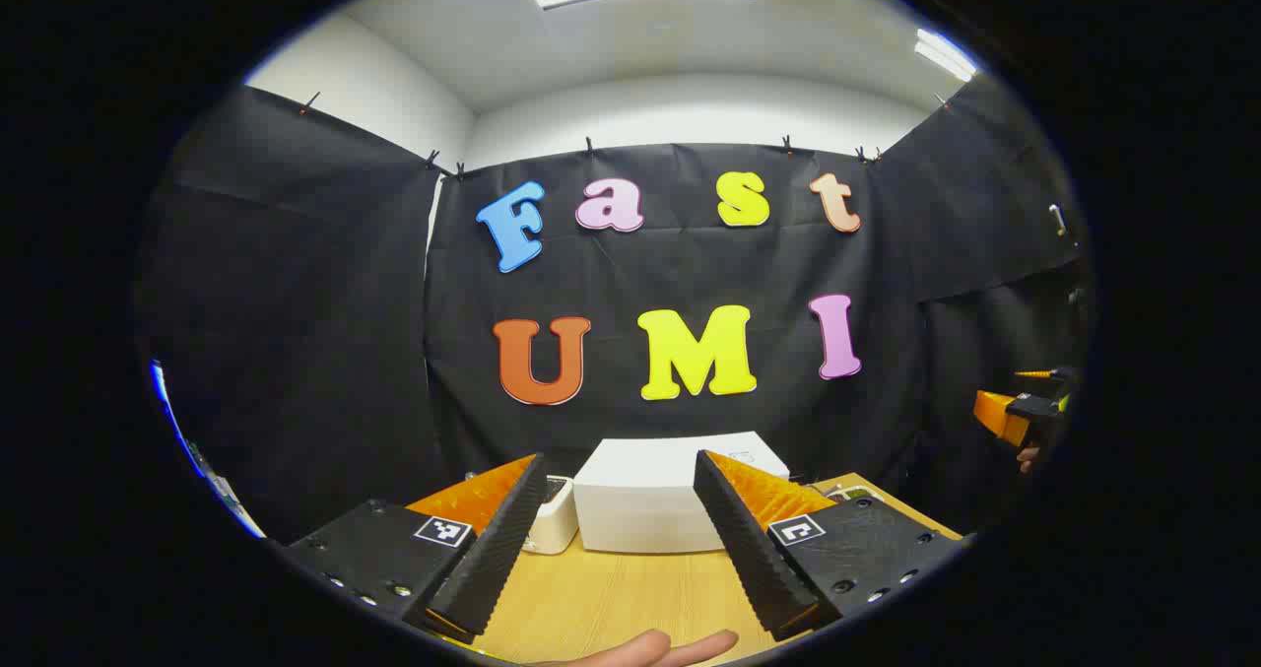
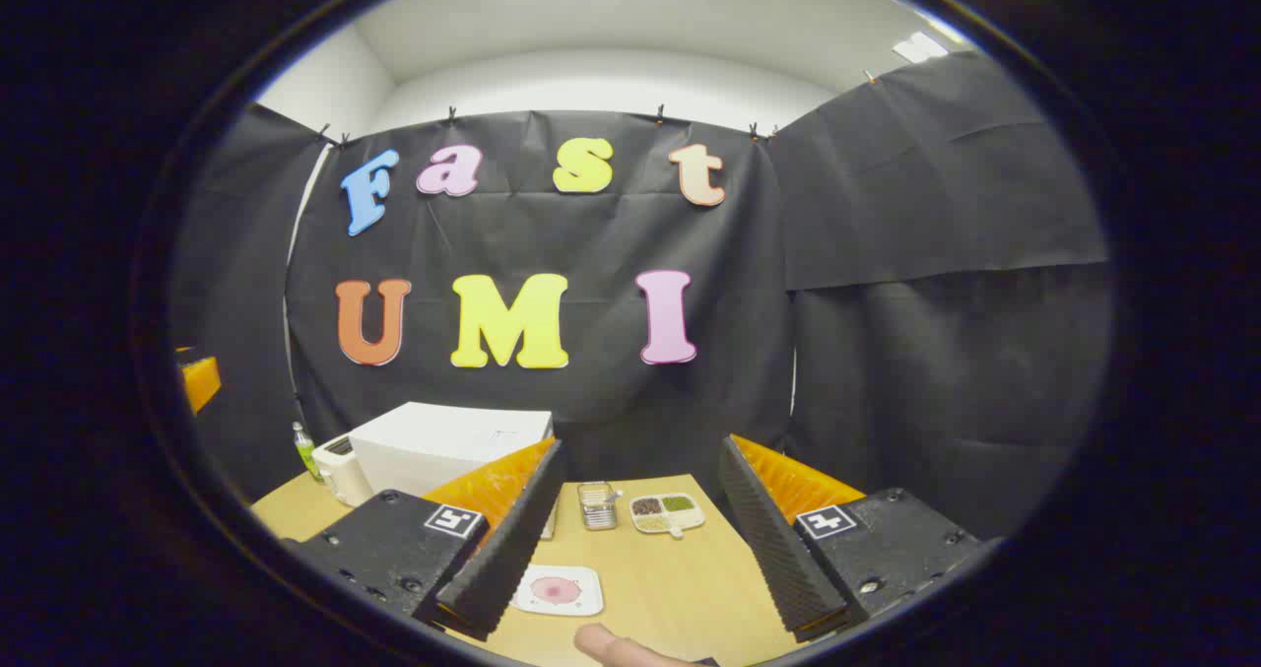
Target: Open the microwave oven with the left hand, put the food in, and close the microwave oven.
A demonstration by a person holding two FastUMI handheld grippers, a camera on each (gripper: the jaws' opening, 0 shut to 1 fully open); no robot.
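Left gripper [image 1: 626, 549] is held above the wooden table [image 1: 611, 598], fingers spread wide with nothing between them. The white microwave oven [image 1: 650, 495] sits straight ahead of it at the far side of the table, framed in the gap between the two fingers, well apart from the tips; door state cannot be told from this angle. A small white appliance [image 1: 552, 519] stands just beside the microwave on its left, partly hidden by the left finger. A fingertip of the holding hand [image 1: 650, 649] shows at the bottom edge. The other gripper shows far off at the right edge. Right gripper [image 2: 635, 564] is likewise spread open, empty, above the table [image 2: 690, 588]. In the right gripper view the microwave oven [image 2: 443, 445] lies ahead and to the left, beyond the left finger. A white plate with pink food [image 2: 559, 589] lies on the table just below the gap between the fingers. Farther back sit a small metal container [image 2: 595, 504] and a divided tray of grains [image 2: 667, 512], side by side. A green bottle [image 2: 305, 450] stands left of the microwave.
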